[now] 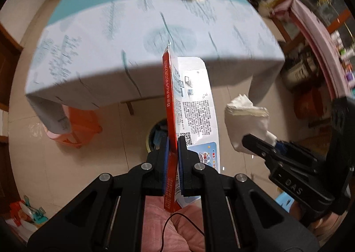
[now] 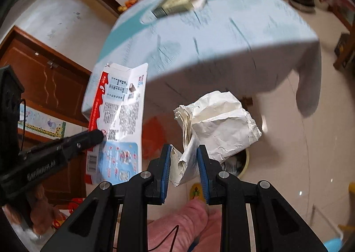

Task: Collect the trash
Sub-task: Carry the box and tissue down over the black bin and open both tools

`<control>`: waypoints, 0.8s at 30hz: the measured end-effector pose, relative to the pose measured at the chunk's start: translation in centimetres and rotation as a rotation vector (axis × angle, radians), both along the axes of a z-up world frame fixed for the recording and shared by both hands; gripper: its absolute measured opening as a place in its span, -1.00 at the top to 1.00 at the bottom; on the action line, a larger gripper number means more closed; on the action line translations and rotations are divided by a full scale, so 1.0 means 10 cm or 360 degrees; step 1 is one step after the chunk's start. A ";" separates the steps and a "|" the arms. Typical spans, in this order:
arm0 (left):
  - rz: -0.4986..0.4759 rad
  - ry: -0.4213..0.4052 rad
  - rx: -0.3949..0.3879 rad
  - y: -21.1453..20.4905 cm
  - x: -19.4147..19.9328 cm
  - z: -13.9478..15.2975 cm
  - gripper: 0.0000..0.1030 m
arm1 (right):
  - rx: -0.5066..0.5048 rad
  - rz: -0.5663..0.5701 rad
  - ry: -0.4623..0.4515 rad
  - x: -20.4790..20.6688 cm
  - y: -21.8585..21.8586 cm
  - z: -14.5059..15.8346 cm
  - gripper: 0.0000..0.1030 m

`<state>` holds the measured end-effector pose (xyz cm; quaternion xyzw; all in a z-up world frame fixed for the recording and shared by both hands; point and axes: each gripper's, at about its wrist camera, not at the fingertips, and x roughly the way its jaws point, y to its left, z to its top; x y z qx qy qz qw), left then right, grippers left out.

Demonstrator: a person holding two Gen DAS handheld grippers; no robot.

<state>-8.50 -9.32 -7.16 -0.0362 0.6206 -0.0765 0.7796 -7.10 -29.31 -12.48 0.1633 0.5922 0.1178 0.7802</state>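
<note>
— Two things held off the floor, past the table (image 1: 155, 36) edge?
— Yes. Flattened carton (image 1: 193, 101) clamped on edge in left gripper (image 1: 173, 147); crumpled paper (image 2: 219, 123) pinched by right gripper (image 2: 184, 163), above a bin (image 2: 241, 163).

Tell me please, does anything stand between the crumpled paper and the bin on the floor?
Nothing visible does. The right tool holds the crumpled paper above the bin, and only open air shows between them. The paper itself hides most of the bin's opening.
</note>
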 end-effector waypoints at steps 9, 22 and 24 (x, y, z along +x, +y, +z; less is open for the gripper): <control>-0.0173 0.0215 -0.0007 -0.11 0.02 -1.22 0.90 | -0.0002 -0.0119 0.0273 -0.06 0.03 -1.24 0.55; -0.0325 0.0366 0.0119 -0.23 0.28 -2.85 0.89 | 0.0053 -0.0283 0.0419 -0.01 0.07 -2.73 0.35; -0.0308 0.0411 0.0126 -0.22 0.34 -3.02 0.82 | 0.0049 -0.0296 0.0422 0.01 0.06 -2.91 0.33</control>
